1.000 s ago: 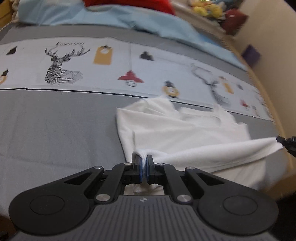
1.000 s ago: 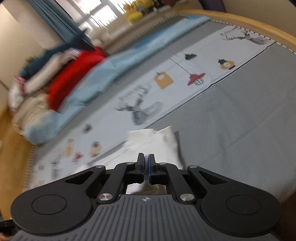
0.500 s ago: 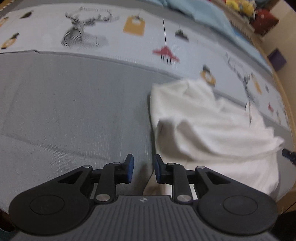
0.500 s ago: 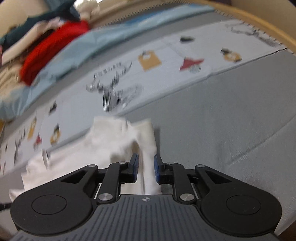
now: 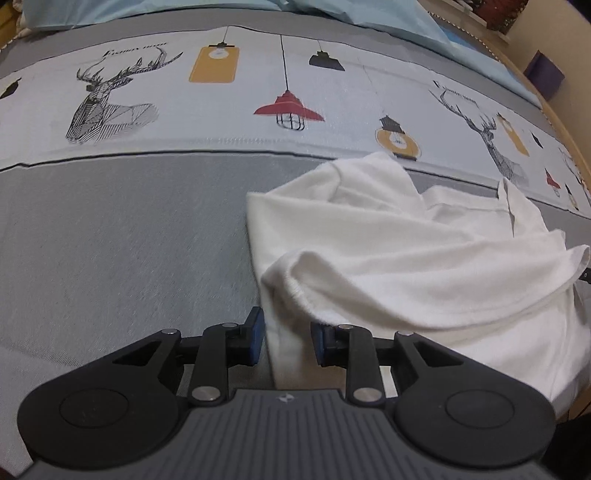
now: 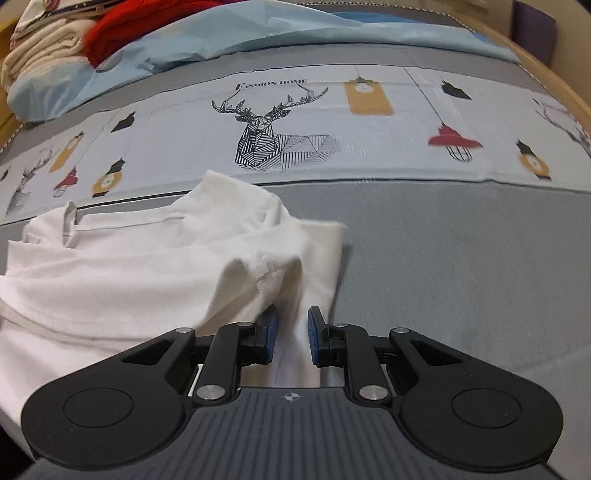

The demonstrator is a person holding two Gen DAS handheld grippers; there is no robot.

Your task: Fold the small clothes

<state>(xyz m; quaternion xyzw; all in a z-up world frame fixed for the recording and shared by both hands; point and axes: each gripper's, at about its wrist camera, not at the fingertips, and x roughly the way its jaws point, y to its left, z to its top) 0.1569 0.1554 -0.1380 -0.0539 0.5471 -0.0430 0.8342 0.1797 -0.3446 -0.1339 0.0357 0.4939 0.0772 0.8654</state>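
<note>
Cloth no longer hangs pinched as it did a second ago: the white garment [image 5: 406,266] lies rumpled on the bed [image 5: 110,240], its hem folded back over itself. Left gripper [image 5: 286,341] and right gripper [image 6: 291,336] have both just been opening; jaws stand slightly apart, fabric loose between them, neither gripping

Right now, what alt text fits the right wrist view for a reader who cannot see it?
The right gripper hovers with jaws open over a corner of a rumpled white garment lying on a grey bedspread. Behind it runs a pale band printed with a deer and lamps, then a blue sheet and piled clothes.
</note>
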